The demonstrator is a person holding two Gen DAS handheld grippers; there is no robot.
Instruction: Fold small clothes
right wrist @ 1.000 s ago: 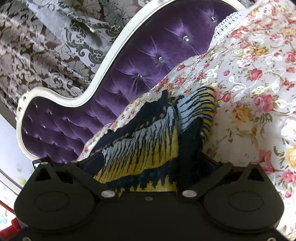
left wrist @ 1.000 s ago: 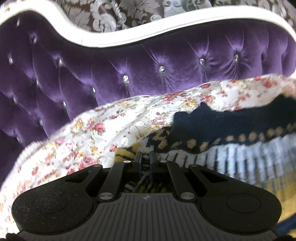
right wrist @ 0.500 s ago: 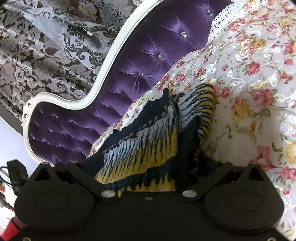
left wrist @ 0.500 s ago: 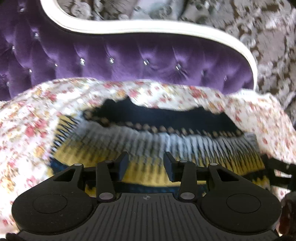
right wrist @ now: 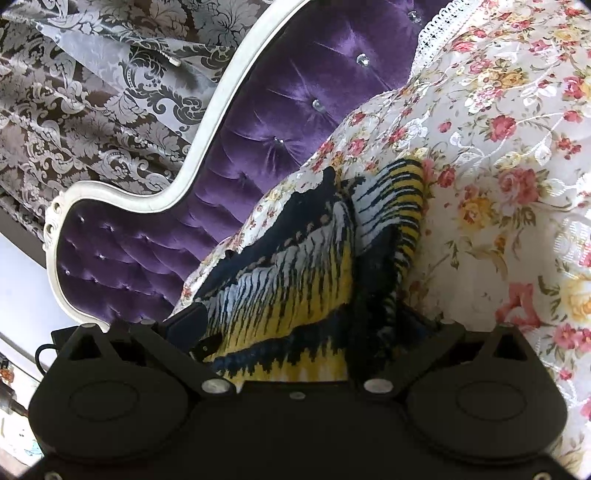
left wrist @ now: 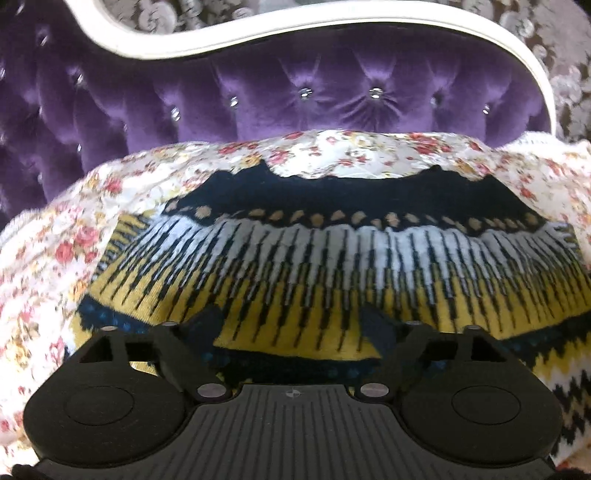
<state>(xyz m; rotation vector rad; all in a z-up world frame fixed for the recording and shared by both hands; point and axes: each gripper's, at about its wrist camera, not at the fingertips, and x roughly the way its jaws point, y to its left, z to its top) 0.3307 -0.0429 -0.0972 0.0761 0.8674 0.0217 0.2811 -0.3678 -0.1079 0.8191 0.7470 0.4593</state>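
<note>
Two claws on one knitted sweater, left letting go, right on the fold

Left claw (left wrist: 291,328): jaws wide and opening, pads clear of the cloth. The sweater (left wrist: 332,266) lies just ahead of and below it, spread flat across the floral bedspread (left wrist: 55,258). Bands run crosswise to the claw: dark navy at the far edge, a row of tan dots, white-and-black stripes, then yellow-and-black stripes nearest the fingers (left wrist: 201,325). A navy and teal-dotted band passes under the fingertips. Zigzag knit shows at the claw's right side, low in the view. Nothing is pinched between these jaws; the knit only sits behind the gap. The view is slightly blurred.

Right claw (right wrist: 280,332): jaws spread wide, with a thick bunch of the sweater (right wrist: 295,280) filling the gap between them. The cloth is folded here, a doubled yellow-striped layer rising ahead of the claw's right finger. Whether the pads actually press the knit I cannot tell; both tips are hidden by fabric.

Beyond both claws stands a tufted purple velvet headboard (left wrist: 295,96) with a white frame (right wrist: 207,158) and crystal buttons. Patterned damask curtains (right wrist: 92,92) hang behind it. The bedspread stretches away to the right claw's right side, with a lace edge (right wrist: 439,22) far ahead.
</note>
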